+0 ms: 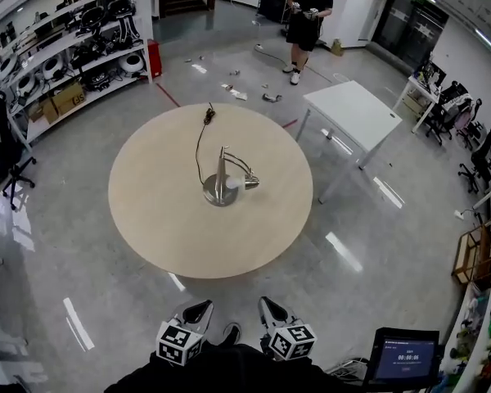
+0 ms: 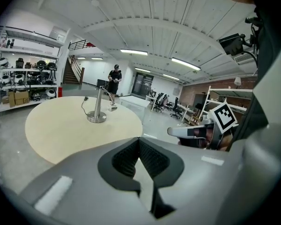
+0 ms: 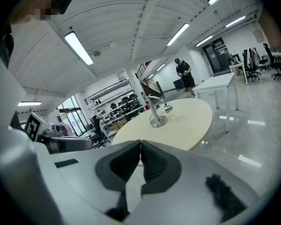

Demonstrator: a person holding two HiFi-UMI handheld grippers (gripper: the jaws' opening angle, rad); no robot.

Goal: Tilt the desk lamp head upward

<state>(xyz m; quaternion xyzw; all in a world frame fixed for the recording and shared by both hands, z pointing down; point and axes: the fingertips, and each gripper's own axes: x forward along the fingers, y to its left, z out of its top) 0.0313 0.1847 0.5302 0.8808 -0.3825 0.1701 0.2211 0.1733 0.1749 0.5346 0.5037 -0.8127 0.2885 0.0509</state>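
Note:
A silver desk lamp [image 1: 221,184] stands near the middle of the round wooden table [image 1: 164,219], its small head [image 1: 250,182] drooping to the right and its black cord [image 1: 201,137] running to the far edge. Both gripper views also catch the lamp [image 2: 97,111] [image 3: 155,114] well ahead. My left gripper [image 1: 198,311] and right gripper [image 1: 270,309] are held close to my body, short of the table's near edge, both shut with nothing between the jaws. The left gripper [image 2: 139,139] and right gripper [image 3: 140,143] show their pads pressed together.
A white rectangular table [image 1: 352,113] stands beyond the round one at the right. A person [image 1: 305,19] stands far back. Shelves [image 1: 65,47] with gear line the left wall. Office chairs [image 1: 458,113] sit at the right, and a monitor [image 1: 403,359] is at my lower right.

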